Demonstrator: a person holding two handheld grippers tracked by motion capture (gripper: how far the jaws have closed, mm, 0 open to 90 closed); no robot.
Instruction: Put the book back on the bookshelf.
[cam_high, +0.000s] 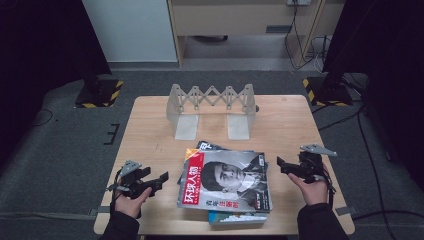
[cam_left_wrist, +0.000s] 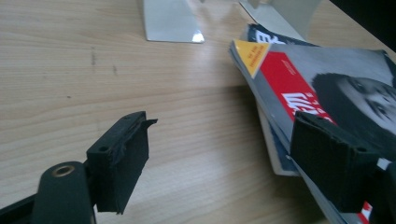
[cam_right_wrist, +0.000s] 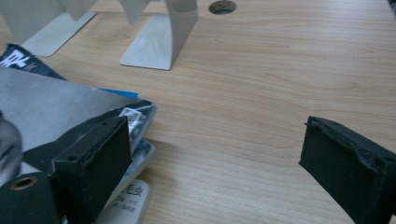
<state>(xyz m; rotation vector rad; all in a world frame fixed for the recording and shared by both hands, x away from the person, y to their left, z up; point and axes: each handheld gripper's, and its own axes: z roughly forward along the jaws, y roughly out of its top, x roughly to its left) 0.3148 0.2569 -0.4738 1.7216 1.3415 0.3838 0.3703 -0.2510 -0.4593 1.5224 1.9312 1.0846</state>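
A stack of magazines lies at the table's front middle, the top one with a red title band and a portrait. My left gripper hovers just left of the stack, open, with nothing between its jaws. In the left gripper view the left gripper looks over bare wood, its right jaw in front of the stack's edge. My right gripper is held to the right of the stack, also open with nothing between its jaws. In the right gripper view the right gripper has the magazines behind its left jaw.
A grey expandable book rack stands at the back middle of the wooden table; its flat feet rest on the wood. A round hole sits in the tabletop beyond the rack. Dark stands flank the table.
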